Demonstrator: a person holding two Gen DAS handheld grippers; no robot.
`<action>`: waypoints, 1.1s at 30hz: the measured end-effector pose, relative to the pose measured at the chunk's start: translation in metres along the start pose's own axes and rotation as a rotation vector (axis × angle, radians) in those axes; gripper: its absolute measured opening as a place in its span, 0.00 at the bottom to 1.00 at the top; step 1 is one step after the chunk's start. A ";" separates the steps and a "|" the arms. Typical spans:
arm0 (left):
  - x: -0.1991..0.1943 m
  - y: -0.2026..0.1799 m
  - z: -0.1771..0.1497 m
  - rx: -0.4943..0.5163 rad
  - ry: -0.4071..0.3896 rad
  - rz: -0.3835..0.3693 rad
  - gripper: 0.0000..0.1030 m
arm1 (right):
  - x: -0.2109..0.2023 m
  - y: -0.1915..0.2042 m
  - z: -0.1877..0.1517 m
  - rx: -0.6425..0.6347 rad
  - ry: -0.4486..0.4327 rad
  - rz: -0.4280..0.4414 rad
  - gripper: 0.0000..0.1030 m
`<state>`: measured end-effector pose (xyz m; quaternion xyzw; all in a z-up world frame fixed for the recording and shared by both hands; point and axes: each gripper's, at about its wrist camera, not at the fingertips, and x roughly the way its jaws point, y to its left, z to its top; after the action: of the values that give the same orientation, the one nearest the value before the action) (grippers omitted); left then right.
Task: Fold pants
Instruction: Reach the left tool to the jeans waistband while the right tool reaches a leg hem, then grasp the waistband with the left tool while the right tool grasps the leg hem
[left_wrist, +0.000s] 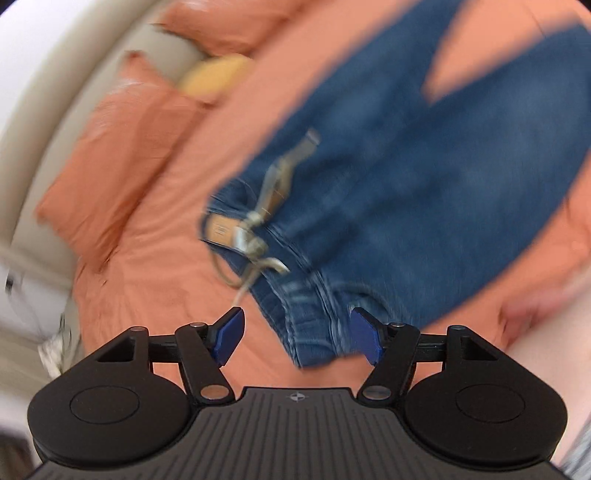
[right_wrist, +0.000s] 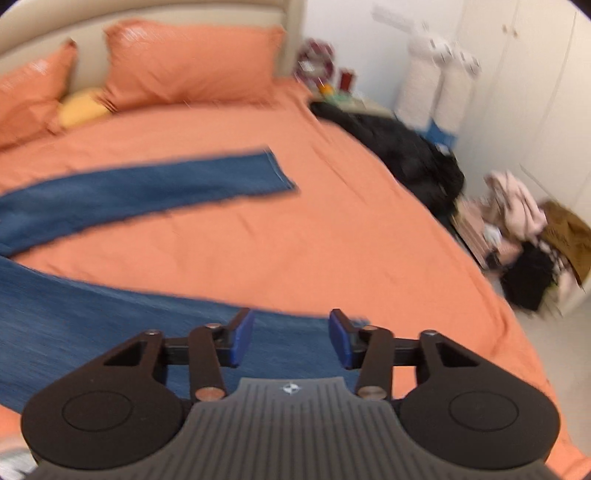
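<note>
Blue jeans (left_wrist: 406, 177) lie spread on an orange bed (left_wrist: 159, 258), legs apart. The waistband, with a drawstring (left_wrist: 258, 236) and a tan label, is nearest my left gripper (left_wrist: 297, 336), which is open and empty just above the waistband edge. In the right wrist view both legs show: the far leg (right_wrist: 147, 192) ends in a hem mid-bed, the near leg (right_wrist: 92, 325) runs under my right gripper (right_wrist: 291, 338). That gripper is open and empty over the near leg's end. Both views are motion-blurred.
Orange pillows (right_wrist: 184, 62) and a yellow cushion (right_wrist: 79, 107) lie against the beige headboard. To the bed's right are a dark heap of clothes (right_wrist: 413, 158), a nightstand with small items (right_wrist: 332, 85), more clothes on the floor (right_wrist: 528, 236) and white wardrobe doors.
</note>
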<state>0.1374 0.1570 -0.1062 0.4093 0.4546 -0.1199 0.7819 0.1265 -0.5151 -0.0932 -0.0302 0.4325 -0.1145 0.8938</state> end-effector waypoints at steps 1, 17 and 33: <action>0.013 -0.007 0.001 0.063 0.029 -0.006 0.76 | 0.010 -0.010 -0.004 0.009 0.028 -0.013 0.36; 0.119 -0.084 -0.001 0.457 0.255 -0.109 0.76 | 0.043 -0.027 -0.083 -0.183 0.208 -0.040 0.33; 0.053 -0.014 0.010 -0.179 0.120 0.113 0.00 | 0.069 0.029 -0.138 -0.964 0.158 0.041 0.37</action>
<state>0.1653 0.1506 -0.1545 0.3694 0.4857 -0.0099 0.7921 0.0653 -0.4967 -0.2361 -0.4232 0.5032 0.1144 0.7447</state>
